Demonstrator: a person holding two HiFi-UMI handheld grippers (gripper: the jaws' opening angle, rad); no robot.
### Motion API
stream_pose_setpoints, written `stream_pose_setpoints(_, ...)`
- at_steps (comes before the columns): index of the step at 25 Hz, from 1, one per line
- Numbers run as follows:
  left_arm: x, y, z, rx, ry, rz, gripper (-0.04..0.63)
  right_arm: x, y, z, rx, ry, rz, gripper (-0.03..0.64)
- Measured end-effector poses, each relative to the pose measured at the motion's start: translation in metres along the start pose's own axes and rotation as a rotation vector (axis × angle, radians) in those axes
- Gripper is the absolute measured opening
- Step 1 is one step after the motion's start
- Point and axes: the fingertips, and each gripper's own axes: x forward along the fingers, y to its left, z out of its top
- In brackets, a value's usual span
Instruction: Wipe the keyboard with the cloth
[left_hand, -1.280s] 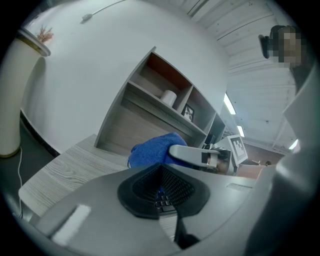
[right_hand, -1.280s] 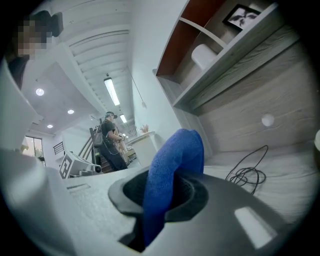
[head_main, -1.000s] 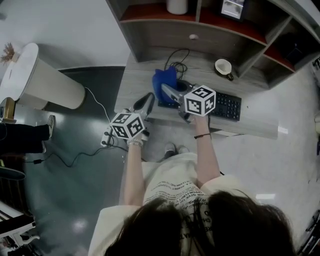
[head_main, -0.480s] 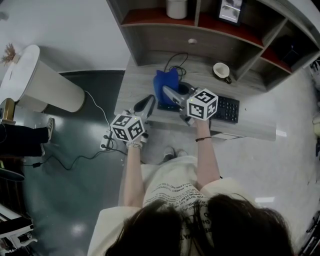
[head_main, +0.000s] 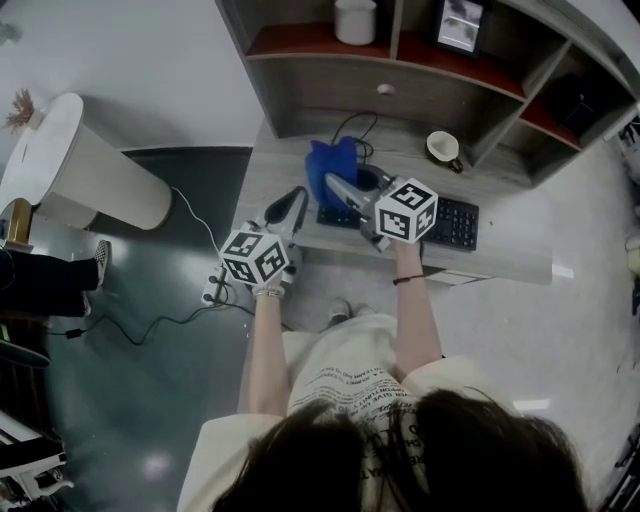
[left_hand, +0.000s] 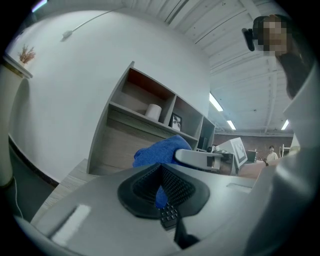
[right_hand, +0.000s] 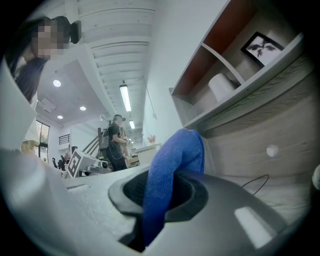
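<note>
While the right gripper (head_main: 338, 188) clamps the blue cloth (head_main: 328, 160) above the left end of the keyboard (head_main: 455, 220), the left gripper (head_main: 293, 203) sits closed, apparently empty. Wiping seems barely begun; most keys are unwiped.

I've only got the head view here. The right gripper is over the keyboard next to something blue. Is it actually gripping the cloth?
Observer: Yes. The right gripper view shows the right gripper shut on the blue cloth, which sticks up past its fingers.
Operator: And the left one, is it holding anything?
Observer: No. In the left gripper view, the left gripper has its fingers closed together with nothing between them.
Operator: Where is it aimed?
Observer: Toward the cloth and the keyboard. A few keys show just below its fingertips.
</note>
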Motion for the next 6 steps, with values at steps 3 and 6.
stream_pose_setpoints(3, 0.0023, -0.0014, 0.0025, 0.009, -0.004, -0.002, 0.005, 0.0005, 0.0009, 0.0025, -0.008, -0.003, 0.007, 0.058)
stream_pose_setpoints(6, 0.0037, -0.0031, 0.0041, 0.012, -0.005, -0.005, 0.005, 0.0012, 0.0029, 0.0048, -0.014, -0.003, 0.014, 0.058)
